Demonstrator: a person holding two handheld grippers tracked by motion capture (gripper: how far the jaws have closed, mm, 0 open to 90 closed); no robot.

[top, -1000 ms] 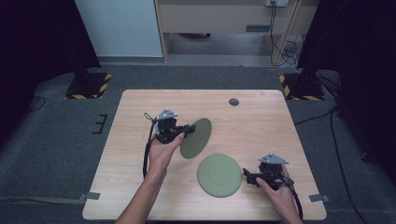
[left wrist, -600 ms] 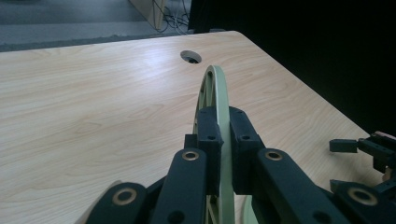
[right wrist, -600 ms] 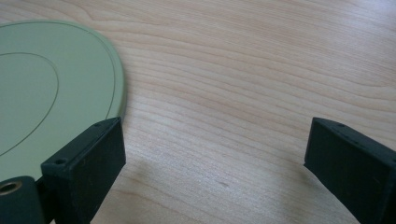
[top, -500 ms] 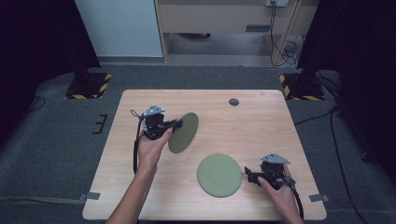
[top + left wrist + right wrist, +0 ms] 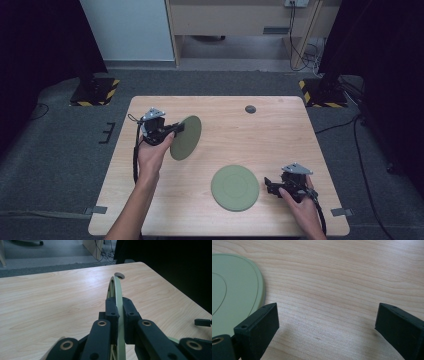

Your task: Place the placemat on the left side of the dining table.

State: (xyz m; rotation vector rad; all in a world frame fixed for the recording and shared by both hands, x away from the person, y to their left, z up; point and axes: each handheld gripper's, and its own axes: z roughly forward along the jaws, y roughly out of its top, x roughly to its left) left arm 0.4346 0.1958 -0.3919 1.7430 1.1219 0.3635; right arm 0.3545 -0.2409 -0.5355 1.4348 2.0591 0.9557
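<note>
Left gripper (image 5: 176, 128) has carried its clamped plate (image 5: 186, 137) left and toward the table's far side: a second ago the plate hung near table centre, just above the flat plate, now well apart from it over the left half. Plate stays tilted on edge. Left forearm swung left with it.

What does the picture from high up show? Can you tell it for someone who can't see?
A person's left gripper holds a green plate tilted up off a wooden table. A second green plate lies flat near the right gripper, whose jaws are open beside it. A small dark round disc sits near the table's far edge.
</note>
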